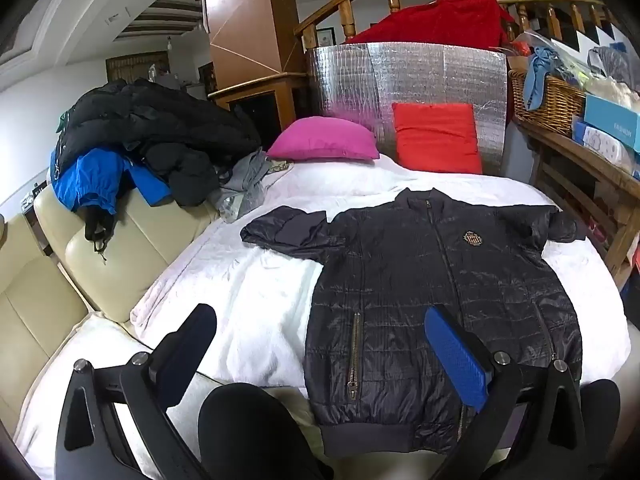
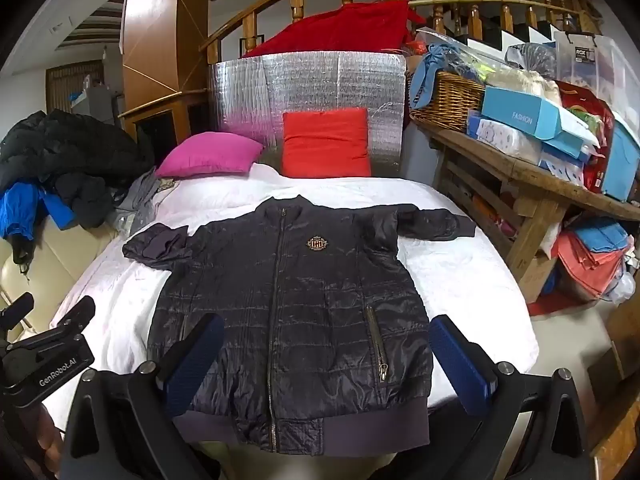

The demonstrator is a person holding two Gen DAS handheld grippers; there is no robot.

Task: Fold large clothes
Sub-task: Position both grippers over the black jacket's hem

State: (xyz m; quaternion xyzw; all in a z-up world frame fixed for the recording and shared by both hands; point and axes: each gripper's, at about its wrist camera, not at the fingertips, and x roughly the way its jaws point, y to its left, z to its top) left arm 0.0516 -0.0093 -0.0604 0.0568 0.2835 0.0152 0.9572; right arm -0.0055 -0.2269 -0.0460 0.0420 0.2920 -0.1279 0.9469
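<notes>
Dark quilted nylon, faintly glossy, is what lies ahead of both my grippers: the jacket (image 2: 292, 312) is spread face-up on the white bedspread (image 2: 460, 280), zip closed, collar pointing away from me and the ribbed hem (image 2: 304, 426) nearest my fingers. I judge it was laid flat like this so the sleeves can be brought in first. An embroidered crest (image 2: 315, 243) sits on the chest, and a zipped pocket (image 2: 378, 346) shows on each side of the front. The sleeve on my right (image 2: 436, 222) stretches outward across the sheet, while the sleeve on my left (image 2: 160, 246) is bunched up and doubled on itself near the shoulder, so that one probably needs straightening before any fold. My right gripper (image 2: 324, 364) hangs above the hem with its blue pads (image 2: 460, 364) wide apart, holding nothing, the jacket's lower half framed between them. My left gripper (image 1: 320, 356) is likewise spread and empty, off to the left of the garment, one pad over the bedspread and the other over the jacket's front. Farther beyond my fingers a magenta pillow (image 2: 210, 154) and a red pillow (image 2: 326, 142) lean at the head of the bed against a silver foil panel (image 2: 308, 88). Off to my left a heap of dark coats (image 1: 148, 132) sits on a cream sofa (image 1: 80, 248); to my right is a wooden bench (image 2: 520, 176) loaded with boxes and a wicker basket (image 2: 448, 100).
</notes>
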